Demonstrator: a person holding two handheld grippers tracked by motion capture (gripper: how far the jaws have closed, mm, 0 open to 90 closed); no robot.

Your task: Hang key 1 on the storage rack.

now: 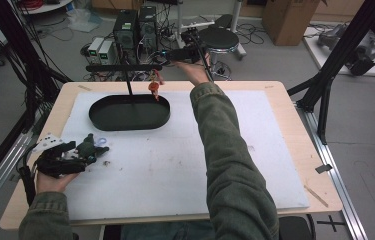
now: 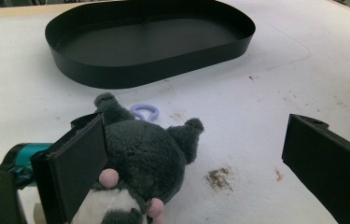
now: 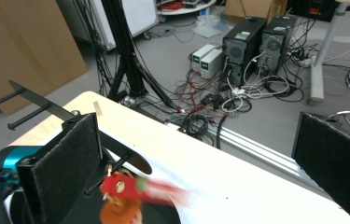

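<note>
We saw the right gripper (image 3: 196, 168) with jaws spread wide, the red charm (image 3: 130, 191) hanging from the black rack (image 1: 125, 67) just beside its left jaw, while the left gripper (image 2: 193, 168) stood open around the grey plush toy (image 2: 140, 163), near the black tray (image 2: 154, 51).

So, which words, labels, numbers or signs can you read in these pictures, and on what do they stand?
No text can be read in any view.
Small units on the floor: lit front panels, too small to read.
Computer tower: a pale sticker on top, blurred.
Cardboard box: no legible print.
</note>
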